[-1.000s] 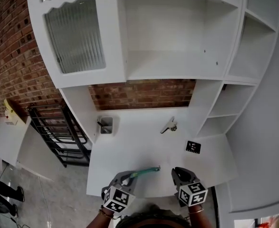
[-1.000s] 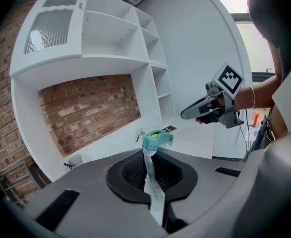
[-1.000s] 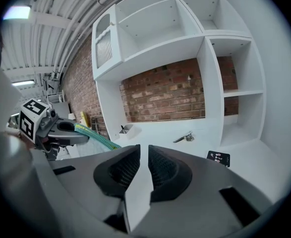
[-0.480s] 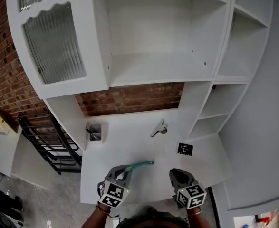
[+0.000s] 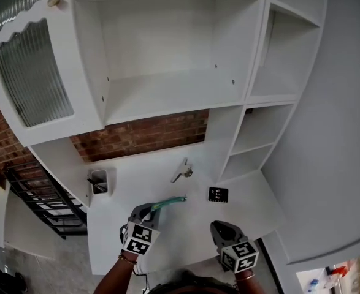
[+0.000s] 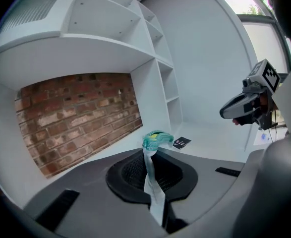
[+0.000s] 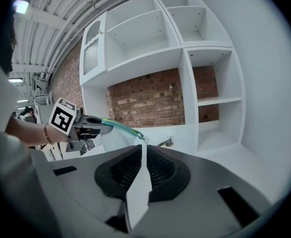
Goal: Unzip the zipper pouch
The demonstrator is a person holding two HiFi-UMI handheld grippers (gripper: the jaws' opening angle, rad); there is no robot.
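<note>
My left gripper is shut on one end of the zipper pouch, a clear pouch with a teal zipper, and holds it a little above the white desk. In the left gripper view the pouch stands pinched between the jaws of that gripper, teal edge on top. My right gripper hangs to the right near the desk's front edge, shut, with nothing between its jaws. From the right gripper view the pouch sticks out of the left gripper, well apart from my right jaws.
A metal cup with pens stands at the back left of the desk. A small metal object lies near the brick back wall, and a black marker card lies to its right. White shelves rise at the right.
My left gripper has carried the pouch farther over the desk toward the back wall. My right gripper has shifted a little to the right. The head view has swung.
</note>
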